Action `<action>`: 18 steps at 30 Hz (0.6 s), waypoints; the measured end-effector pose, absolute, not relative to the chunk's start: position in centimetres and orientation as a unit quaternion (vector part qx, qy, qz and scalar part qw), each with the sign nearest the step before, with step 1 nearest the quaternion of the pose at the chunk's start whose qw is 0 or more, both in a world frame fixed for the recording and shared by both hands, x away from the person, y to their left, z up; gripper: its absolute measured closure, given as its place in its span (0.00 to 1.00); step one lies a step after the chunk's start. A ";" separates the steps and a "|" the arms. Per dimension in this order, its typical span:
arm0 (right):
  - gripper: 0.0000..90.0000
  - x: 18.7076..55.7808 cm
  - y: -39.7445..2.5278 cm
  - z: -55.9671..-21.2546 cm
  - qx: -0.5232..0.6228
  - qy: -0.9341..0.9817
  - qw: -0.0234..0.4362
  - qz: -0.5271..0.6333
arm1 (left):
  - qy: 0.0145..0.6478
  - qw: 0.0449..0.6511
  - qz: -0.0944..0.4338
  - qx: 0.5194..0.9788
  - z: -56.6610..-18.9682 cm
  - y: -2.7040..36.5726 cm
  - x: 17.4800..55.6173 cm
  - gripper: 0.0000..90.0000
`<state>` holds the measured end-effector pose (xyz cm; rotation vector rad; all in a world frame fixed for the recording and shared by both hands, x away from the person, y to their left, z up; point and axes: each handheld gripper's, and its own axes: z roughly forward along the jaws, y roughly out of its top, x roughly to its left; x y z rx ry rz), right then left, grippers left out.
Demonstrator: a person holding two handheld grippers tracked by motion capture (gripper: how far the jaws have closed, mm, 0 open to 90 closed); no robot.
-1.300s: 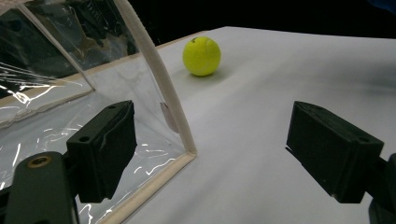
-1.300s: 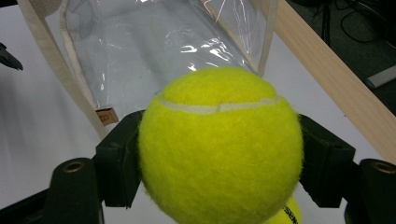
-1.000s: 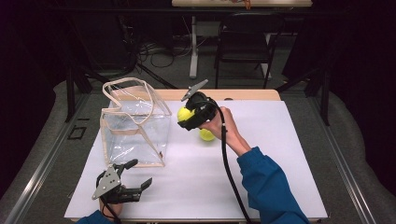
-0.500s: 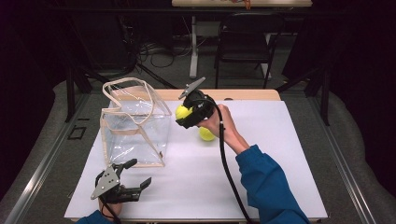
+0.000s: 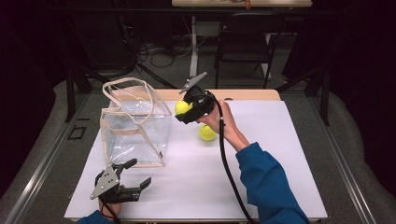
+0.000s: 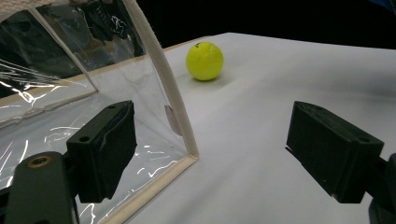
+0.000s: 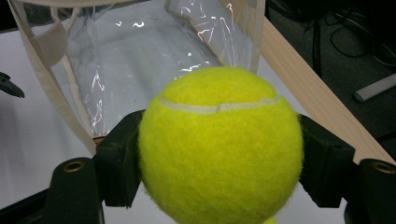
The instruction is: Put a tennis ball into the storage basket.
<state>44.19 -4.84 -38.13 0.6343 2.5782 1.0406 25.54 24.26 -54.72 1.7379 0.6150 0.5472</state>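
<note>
Since a second ago the right gripper (image 5: 183, 108) has carried its tennis ball (image 5: 182, 107) a bit left, toward the clear bag (image 5: 135, 123) at centre-left, jaws pinching it tight. Can't see anything in the bag. Second ball (image 5: 208, 132) sits on the white table (image 5: 261, 154) mid-frame. Left gripper (image 5: 135, 175), jaws spread wide, rests at the bottom left.

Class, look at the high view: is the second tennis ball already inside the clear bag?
No. The second tennis ball lies on the white table, to the right of the clear bag and apart from it.
</note>
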 end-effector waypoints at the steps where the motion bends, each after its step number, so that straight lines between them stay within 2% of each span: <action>1: 0.30 44.3 -4.8 -38.1 0.219 0.894 0.143 0.363 | 0.263 0.573 0.233 0.741 -54.7 24.2 25.5 0.18; 18: 0.30 44.7 -3.0 -37.4 0.208 0.894 0.143 0.371 | 0.264 0.576 0.224 0.741 -54.7 24.3 25.5 0.18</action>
